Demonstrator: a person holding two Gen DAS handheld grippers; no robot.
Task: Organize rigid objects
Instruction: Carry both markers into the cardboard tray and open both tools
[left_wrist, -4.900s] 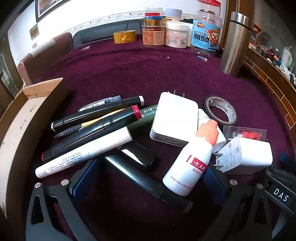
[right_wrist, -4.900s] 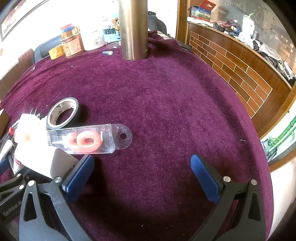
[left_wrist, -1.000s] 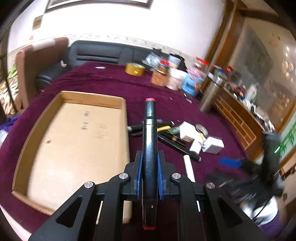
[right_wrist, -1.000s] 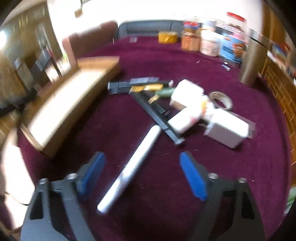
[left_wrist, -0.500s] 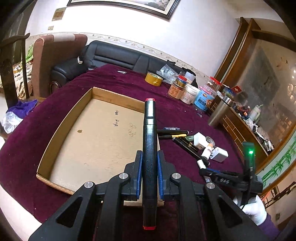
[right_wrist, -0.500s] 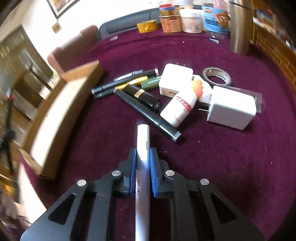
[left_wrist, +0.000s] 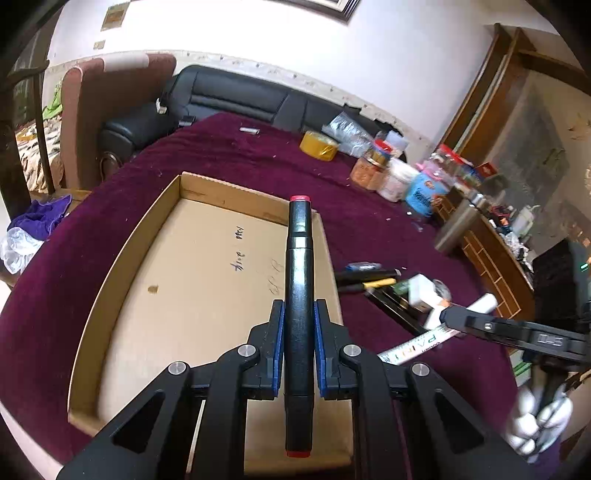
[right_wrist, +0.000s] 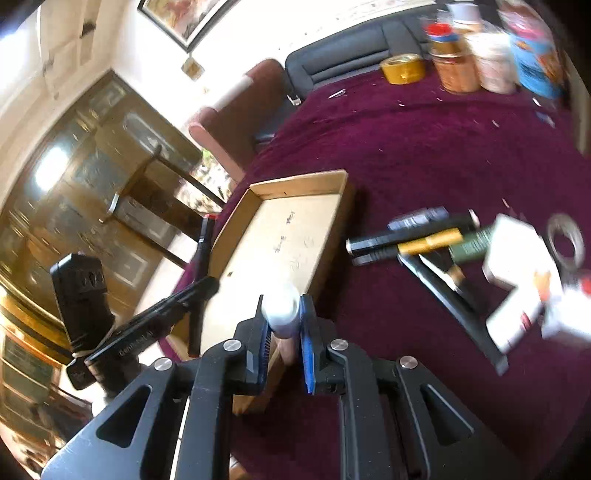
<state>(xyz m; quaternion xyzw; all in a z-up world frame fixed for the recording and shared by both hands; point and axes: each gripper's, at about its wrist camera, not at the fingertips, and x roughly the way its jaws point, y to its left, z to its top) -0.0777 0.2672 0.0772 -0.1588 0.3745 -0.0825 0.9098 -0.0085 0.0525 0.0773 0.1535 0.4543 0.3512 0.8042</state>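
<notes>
My left gripper (left_wrist: 298, 314) is shut on a black marker (left_wrist: 299, 251) with red ends, held lengthwise over the near right part of an open cardboard tray (left_wrist: 177, 302). My right gripper (right_wrist: 282, 321) is shut on a white paint marker (right_wrist: 281, 312) above the tray's (right_wrist: 273, 229) near corner. The right gripper (left_wrist: 448, 317) and its white marker (left_wrist: 413, 349) also show at the right of the left wrist view. The left gripper (right_wrist: 208, 286) and its black marker (right_wrist: 202, 247) hang left of the tray in the right wrist view.
A pile of pens (right_wrist: 406, 236), a white charger (right_wrist: 517, 251), a glue bottle (right_wrist: 513, 325) and a tape ring (right_wrist: 565, 236) lie on the purple cloth right of the tray. Jars (left_wrist: 391, 177), yellow tape (left_wrist: 318, 146) and a steel flask (left_wrist: 452, 230) stand at the back.
The right gripper closed on the white marker, lifted it off the cloth and swung toward the tray. The left gripper carried the black marker closer over the tray.
</notes>
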